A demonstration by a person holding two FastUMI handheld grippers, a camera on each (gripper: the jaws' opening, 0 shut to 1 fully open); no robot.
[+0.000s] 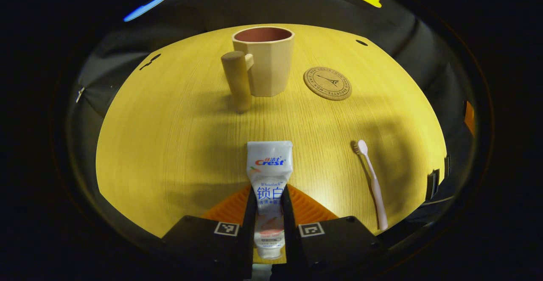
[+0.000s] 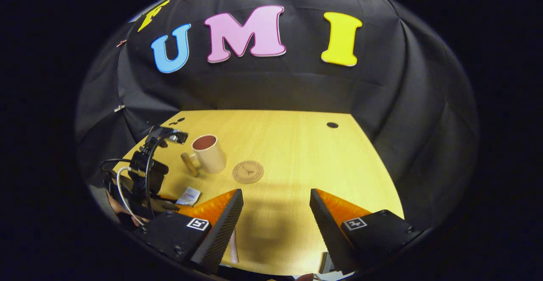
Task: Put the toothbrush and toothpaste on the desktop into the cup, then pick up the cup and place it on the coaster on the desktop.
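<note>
Left tool (image 1: 269, 206): pinched the white toothpaste tube (image 1: 269, 175), low over the wood surface (image 1: 169, 145).
Cup (image 1: 266, 60): beige, faceted, peg handle, upright at the far side.
Coaster (image 1: 327, 83): round cork, just right of the cup.
Toothbrush (image 1: 372, 182): pale pink, lying flat at the right.
Right tool (image 2: 275, 217): spread wide, holding nothing.

Toothpaste (image 1: 270, 175) sides behind jaws

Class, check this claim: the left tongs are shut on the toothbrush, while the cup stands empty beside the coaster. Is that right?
Not quite. In the left gripper view the left tongs are shut on the toothpaste; the toothbrush lies untouched on the desk. The cup does stand empty beside the coaster.
</note>
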